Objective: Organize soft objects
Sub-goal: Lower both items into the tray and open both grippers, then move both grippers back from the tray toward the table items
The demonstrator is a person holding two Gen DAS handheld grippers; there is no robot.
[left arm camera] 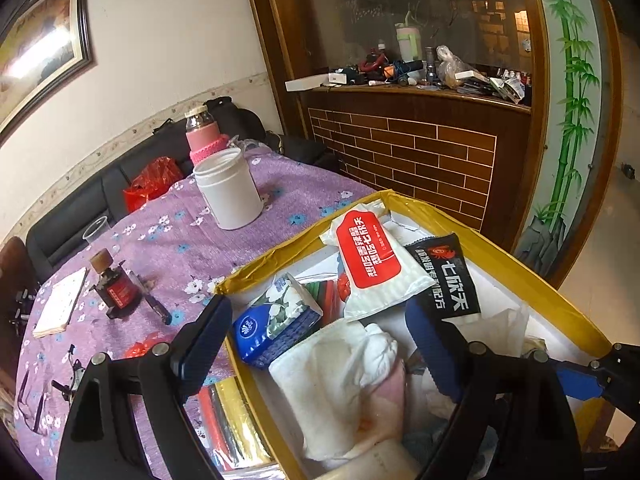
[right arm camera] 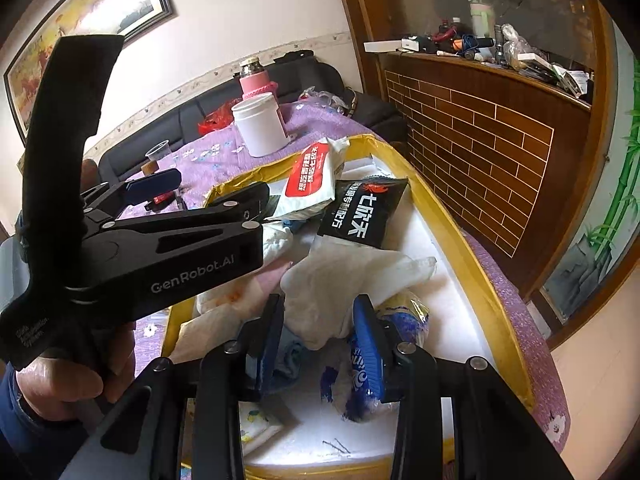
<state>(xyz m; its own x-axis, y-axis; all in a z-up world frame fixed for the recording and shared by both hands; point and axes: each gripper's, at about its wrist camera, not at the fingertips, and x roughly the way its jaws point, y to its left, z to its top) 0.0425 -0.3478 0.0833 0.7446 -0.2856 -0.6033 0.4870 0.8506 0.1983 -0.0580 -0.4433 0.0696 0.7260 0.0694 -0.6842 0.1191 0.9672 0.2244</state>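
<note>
Most soft things already lie inside the yellow-rimmed box (left arm camera: 472,220): white towel (left arm camera: 340,372), wet-wipe packs (left arm camera: 372,256), tissue packet (left arm camera: 280,320). The left claw (left arm camera: 320,344) gapes wide, empty, above the box; the right claw (right arm camera: 320,344) stands narrowly parted around crumpled white cloth (right arm camera: 340,280), pads not pressing. Judged nearly finished.

- My left gripper (right arm camera: 192,196) hides the box's (right arm camera: 460,264) near corner.
- Shelf clutter (left arm camera: 440,72) too small to identify.
- Painting (left arm camera: 40,48) cut off by the edge.

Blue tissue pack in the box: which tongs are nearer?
Left. The left tongs straddle the blue tissue pack; the right tongs hang farther along, over crumpled white cloth.
</note>
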